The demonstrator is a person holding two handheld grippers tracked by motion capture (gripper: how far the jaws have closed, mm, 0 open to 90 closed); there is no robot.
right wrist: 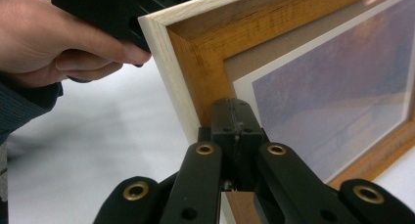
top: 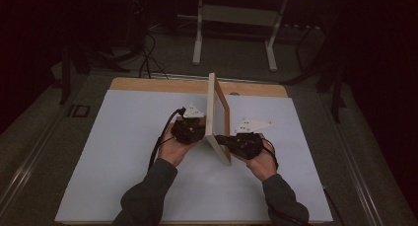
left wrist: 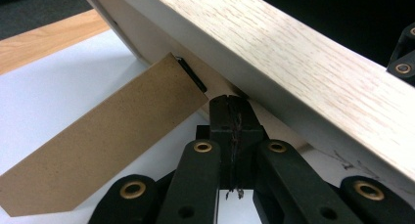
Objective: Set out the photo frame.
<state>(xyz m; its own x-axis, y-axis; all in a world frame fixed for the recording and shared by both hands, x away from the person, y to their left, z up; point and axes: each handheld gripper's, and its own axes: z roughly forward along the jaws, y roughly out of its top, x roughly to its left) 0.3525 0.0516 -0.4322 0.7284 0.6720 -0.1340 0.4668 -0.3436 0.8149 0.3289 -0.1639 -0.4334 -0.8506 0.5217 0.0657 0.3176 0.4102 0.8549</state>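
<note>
Steadying picture frame (top: 217, 115) upright on white table (top: 123, 176) | left gripper (top: 190, 129) clenched, tips against frame back beside brown easel stand (left wrist: 98, 150) | right gripper (top: 240, 143) clenched against frame's front edge | advice: press evenly from both sides, swing stand out fully before letting go.

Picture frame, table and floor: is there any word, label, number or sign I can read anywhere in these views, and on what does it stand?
"ID", or something close to it: dark marking on the floor left of the table, too dim to be sure.
Picture frame: no writing on its wood, its print or its brown back stand.
Grey plates on the grippers: small dots, no text.
</note>
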